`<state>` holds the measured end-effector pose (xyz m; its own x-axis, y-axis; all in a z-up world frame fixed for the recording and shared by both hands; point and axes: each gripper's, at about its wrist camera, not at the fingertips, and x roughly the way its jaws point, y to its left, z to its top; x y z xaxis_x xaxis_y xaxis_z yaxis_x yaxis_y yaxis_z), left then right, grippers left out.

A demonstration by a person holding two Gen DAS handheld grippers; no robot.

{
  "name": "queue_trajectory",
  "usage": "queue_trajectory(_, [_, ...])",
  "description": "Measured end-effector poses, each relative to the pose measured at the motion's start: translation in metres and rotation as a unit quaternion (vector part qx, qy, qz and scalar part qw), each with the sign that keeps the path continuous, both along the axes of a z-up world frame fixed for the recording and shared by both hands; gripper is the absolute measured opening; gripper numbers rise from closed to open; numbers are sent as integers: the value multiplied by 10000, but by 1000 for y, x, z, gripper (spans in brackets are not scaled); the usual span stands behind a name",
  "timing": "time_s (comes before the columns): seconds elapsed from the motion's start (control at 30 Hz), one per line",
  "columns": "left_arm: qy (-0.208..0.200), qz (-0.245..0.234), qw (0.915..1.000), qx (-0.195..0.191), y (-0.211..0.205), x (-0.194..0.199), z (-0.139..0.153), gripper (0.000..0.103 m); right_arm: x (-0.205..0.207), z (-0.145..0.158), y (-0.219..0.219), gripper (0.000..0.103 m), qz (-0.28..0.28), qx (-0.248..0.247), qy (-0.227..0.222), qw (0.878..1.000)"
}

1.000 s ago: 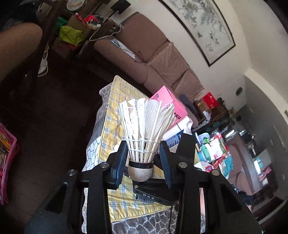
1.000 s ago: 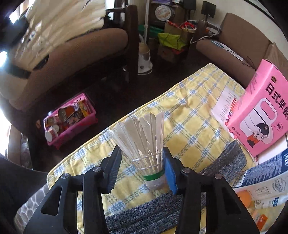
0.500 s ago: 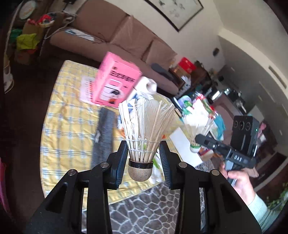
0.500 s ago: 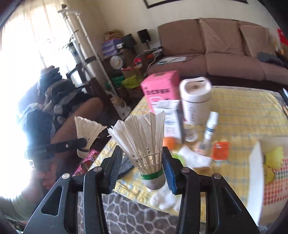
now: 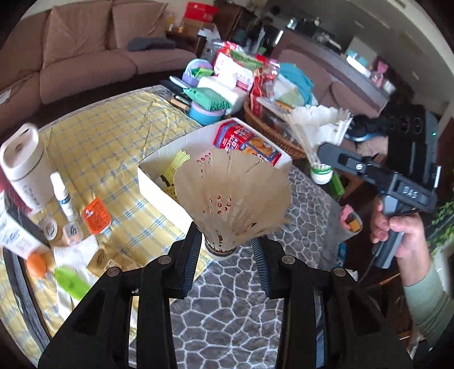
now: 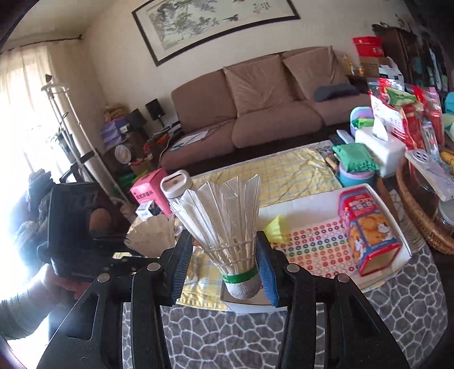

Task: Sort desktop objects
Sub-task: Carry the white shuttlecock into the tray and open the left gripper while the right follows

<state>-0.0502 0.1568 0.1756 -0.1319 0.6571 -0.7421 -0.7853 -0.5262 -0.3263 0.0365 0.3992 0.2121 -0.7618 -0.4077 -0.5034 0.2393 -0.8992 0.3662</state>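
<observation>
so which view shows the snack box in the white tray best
The right wrist view: the snack box lies unobstructed in the white tray, with its printed front and end face both readable. In the left wrist view the snack box sits farther away, with its near edge cut off by the shuttlecock.

A brown sofa [image 6: 269, 113] stands against the far wall under a framed painting [image 6: 215, 22], with a grey cushion [image 6: 334, 92] on its right seat. A coat stand [image 6: 71, 127] rises by the bright curtained window [image 6: 20, 113]. Two dark speakers [image 6: 147, 113] sit on cluttered boxes left of the sofa.
</observation>
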Motion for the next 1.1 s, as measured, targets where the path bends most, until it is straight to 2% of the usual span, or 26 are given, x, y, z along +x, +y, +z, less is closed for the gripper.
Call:
queue_trajectory(0.13, [88,-170,9989,-438,50,-18,-9,33,4,-9,30,45,-107,-104,-17,9999])
queue_trajectory(0.23, [314,-425,9910,-1227,83,-25,-27,33,4,-16,47,45,-151,-265,-10,9995])
queue_trajectory(0.37, [611,-918,9658,-2348,124,-21,-54,33,4,-25,60,45,-141,-380,-20,9992])
queue_trajectory(0.47, [847,-1215,9405,-3059,151,-14,-77,33,-1,-35,66,45,-160,-404,-152,9989])
queue_trajectory(0.53, [1008,-1323,9253,-3408,166,-13,-92,33,-4,-42,71,45,-175,-414,-227,9987])
queue_trajectory(0.6, [996,-1352,9190,-3566,177,-15,-104,34,-4,-48,77,45,-202,-421,-283,9985])
queue_trajectory(0.67, [929,-1373,9182,-3597,184,-15,-113,35,-4,-54,83,45,-214,-383,-355,9984])
queue_trajectory(0.73, [928,-1371,9181,-3602,186,-15,-119,42,-6,-60,87,45,-178,-275,-464,9984])
queue_trajectory(0.8, [913,-1368,9206,-3543,186,-15,-123,45,-10,-65,90,45,-160,-55,-565,9983])
queue_trajectory(0.9, [907,-1321,9253,-3437,183,-16,-125,45,-17,-70,92,45,-120,226,-716,9971])
queue_trajectory(1.0, [685,-1291,9367,-3182,176,-19,-118,45,-23,-70,91,45,-6,351,-755,9965])
queue_trajectory(1.1, [449,-1221,9559,-2634,158,-22,-92,45,-30,-65,75,45,411,699,-735,9940])
